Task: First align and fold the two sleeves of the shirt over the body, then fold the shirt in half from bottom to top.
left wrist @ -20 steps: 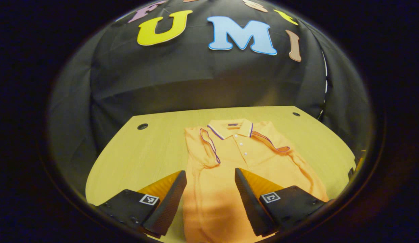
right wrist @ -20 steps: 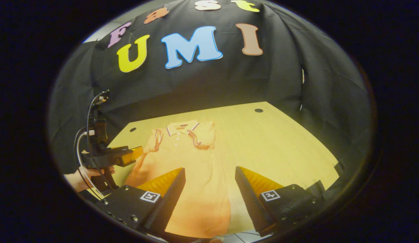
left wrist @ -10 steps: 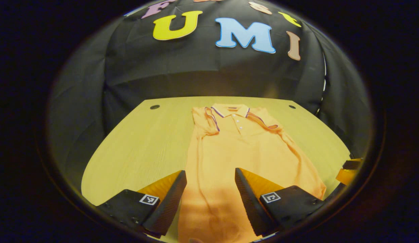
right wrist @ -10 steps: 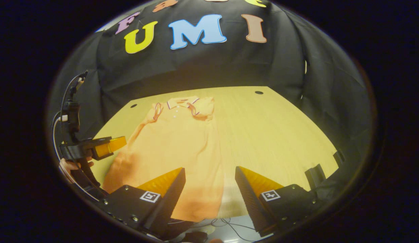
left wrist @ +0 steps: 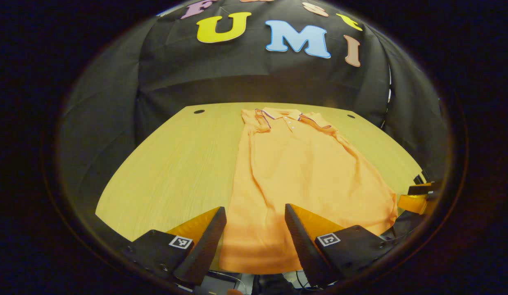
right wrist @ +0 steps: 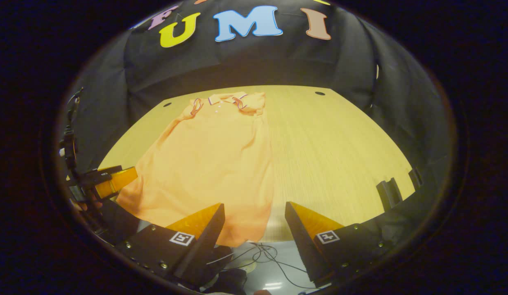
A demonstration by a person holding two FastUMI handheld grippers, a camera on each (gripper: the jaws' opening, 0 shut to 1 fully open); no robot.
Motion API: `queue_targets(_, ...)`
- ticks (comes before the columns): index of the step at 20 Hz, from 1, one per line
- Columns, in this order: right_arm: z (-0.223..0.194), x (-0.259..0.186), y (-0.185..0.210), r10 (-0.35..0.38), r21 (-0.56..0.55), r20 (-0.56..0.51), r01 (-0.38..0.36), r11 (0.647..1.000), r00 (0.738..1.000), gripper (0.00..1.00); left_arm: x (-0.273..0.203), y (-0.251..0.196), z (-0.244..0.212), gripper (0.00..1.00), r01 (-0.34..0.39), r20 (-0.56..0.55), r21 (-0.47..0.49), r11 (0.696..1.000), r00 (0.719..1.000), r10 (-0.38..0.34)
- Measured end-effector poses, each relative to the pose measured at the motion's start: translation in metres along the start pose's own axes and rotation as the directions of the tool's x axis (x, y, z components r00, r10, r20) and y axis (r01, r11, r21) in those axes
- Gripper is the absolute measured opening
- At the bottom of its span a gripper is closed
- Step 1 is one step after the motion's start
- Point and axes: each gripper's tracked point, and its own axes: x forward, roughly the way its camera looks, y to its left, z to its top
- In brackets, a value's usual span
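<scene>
Both tongs, left and right, are hanging wide open above the shirt's hem.
Sleeves are lying folded in; they are lining up to lift the hem on the table.

Shirt flat on table: collar at the far edge, toward the booth wall; hem at the near edge. Sleeves folded onto the shirt beside the collar. Left gripper above the hem; right gripper just off the shirt's near corner. Cables below the table's near edge.
</scene>
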Motion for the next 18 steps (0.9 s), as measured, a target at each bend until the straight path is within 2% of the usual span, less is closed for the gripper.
queue_targets(3,-0.012,0.002,0.001,-0.01,-0.018,-0.017,0.01,1.0,1.0,0.93,-0.011,0.005,-0.025,0.96,0.0,-0.038,-0.003,1.0,0.999,0.0)
queue_targets(12,-0.025,0.018,0.006,-0.03,-0.041,-0.053,0.028,0.999,0.998,0.93,-0.015,-0.002,-0.045,0.95,0.017,-0.056,-0.022,1.0,0.998,-0.018)
queue_targets(18,-0.03,0.021,0.007,-0.017,-0.044,-0.04,0.015,0.999,0.999,0.93,-0.013,-0.006,-0.049,0.94,-0.003,-0.053,0.047,0.999,0.999,0.006)
